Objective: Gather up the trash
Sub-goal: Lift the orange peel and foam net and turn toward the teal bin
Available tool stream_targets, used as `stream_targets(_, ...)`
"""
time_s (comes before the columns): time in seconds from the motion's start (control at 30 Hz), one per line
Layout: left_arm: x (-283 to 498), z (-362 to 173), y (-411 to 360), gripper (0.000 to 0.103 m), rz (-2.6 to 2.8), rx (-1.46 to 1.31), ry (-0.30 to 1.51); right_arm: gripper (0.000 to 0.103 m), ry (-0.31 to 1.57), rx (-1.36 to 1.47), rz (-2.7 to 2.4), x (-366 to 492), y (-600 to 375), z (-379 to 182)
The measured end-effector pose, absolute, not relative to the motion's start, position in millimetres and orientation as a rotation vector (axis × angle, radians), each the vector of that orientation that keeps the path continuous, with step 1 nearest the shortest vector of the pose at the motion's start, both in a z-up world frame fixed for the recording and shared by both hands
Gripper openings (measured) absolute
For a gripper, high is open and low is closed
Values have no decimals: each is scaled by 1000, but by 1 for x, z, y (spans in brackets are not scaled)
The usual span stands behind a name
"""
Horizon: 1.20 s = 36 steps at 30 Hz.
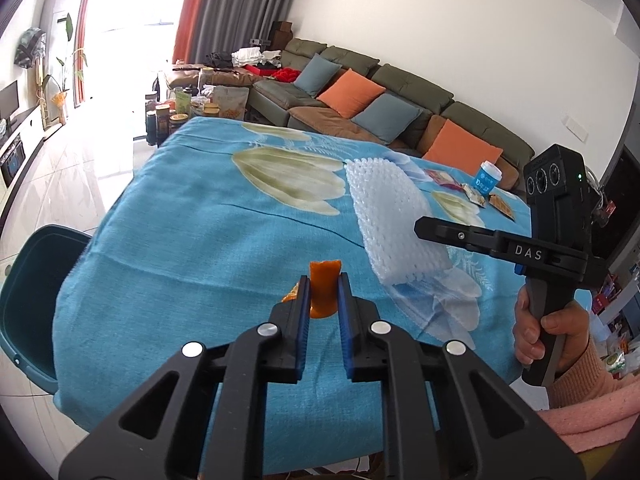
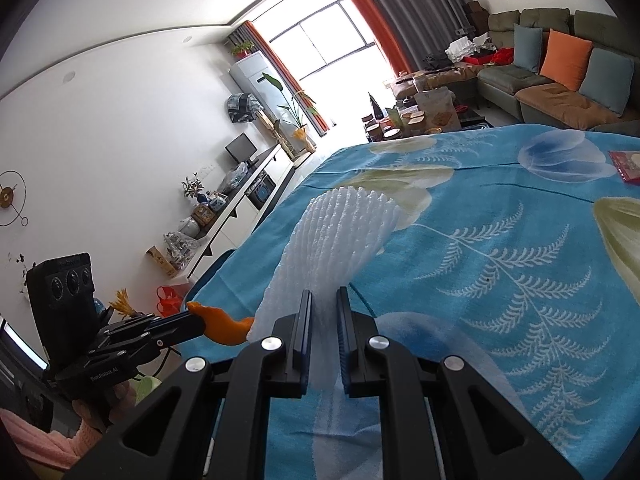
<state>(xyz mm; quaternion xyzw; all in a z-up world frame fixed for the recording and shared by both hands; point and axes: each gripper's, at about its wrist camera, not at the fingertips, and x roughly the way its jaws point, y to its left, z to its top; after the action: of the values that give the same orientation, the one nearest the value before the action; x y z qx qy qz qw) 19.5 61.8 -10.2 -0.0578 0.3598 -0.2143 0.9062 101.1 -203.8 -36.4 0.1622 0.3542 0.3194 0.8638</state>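
Both tools are loaded above the worktop (image 1: 200, 240): left tool (image 1: 324, 280) pinches a peel (image 1: 325, 288), light and limp; right tool (image 2: 323, 296) clamps the foam net (image 2: 340, 236) by its edge, soft, springy, probably squashing easily.

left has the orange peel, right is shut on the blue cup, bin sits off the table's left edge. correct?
One error: the right gripper is shut on the white foam net, not the cup, which stands untouched at the table's far side in the left wrist view. The left gripper does hold the peel, and the bin sits off the left edge.
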Motion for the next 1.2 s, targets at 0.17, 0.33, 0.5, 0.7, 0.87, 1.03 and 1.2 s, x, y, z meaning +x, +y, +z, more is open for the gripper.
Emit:
stream_targets(0.17, 16, -5, 68, 14, -422, -116, 731, 11, 739, 334, 681, 101, -199, -34)
stream_targets(0.33, 15, -2, 76, 14, -400, -121, 726, 11, 737, 325, 698, 102, -192, -32)
stream_targets(0.5, 12, 0, 84, 14, -382, -128, 719, 11, 738, 322, 715, 105, -190, -31)
stream_targets(0.7, 9, 3, 94, 14, -361, -138, 709, 11, 739, 314, 730, 109, -181, -29)
stream_targets(0.87, 7, 6, 103, 14, -342, -145, 699, 11, 739, 304, 744, 111, -174, -27)
stream_targets(1.03, 5, 8, 110, 14, -327, -153, 690, 11, 742, 293, 759, 112, -165, -25)
stream_targets(1.2, 2, 9, 118, 14, -317, -160, 683, 11, 743, 285, 774, 114, -154, -23)
